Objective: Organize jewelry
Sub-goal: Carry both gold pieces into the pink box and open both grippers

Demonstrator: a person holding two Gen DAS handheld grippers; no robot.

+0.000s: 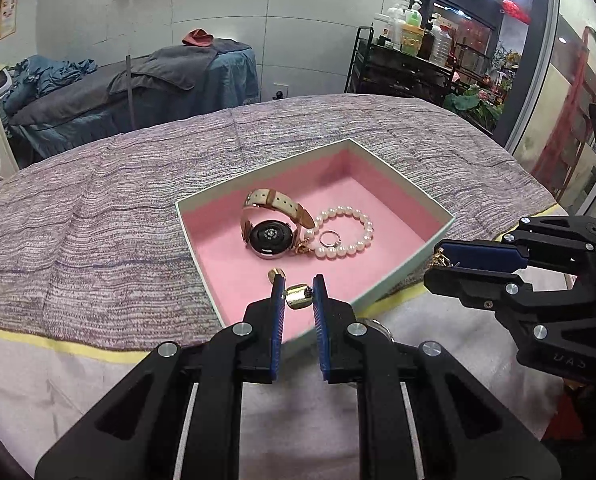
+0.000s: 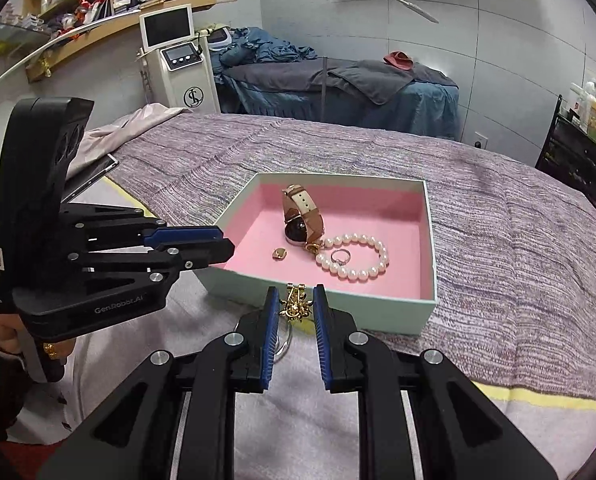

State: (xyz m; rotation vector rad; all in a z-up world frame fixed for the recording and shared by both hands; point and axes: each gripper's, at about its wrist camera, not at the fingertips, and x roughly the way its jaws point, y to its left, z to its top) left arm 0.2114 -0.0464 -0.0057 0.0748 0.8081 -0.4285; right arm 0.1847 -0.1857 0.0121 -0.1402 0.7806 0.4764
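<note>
A pale green box [image 1: 201, 232] with a pink lining sits on the purple woven cloth [image 1: 97, 216]. In it lie a watch with a tan strap [image 1: 267, 236], a pearl bracelet [image 1: 348, 236], a silver ring [image 1: 329, 238] and a small gold earring [image 1: 277, 274]. My left gripper [image 1: 298, 294] is shut on a second gold earring [image 1: 299, 297] over the box's near corner. My right gripper [image 2: 295, 304] is shut on a gold ornate brooch [image 2: 295, 303] just in front of the box's near wall [image 2: 318, 300]. The brooch's gold chain shows at the right gripper's tips in the left wrist view [image 1: 442, 260].
The box also shows in the right wrist view with the watch [image 2: 302, 216], pearls [image 2: 354, 256], ring [image 2: 340, 257] and loose earring [image 2: 279, 254]. A massage bed [image 2: 338, 88], a white machine [image 2: 181, 64] and a bottle rack [image 1: 410, 60] stand behind. A white towel [image 2: 298, 420] lies under the grippers.
</note>
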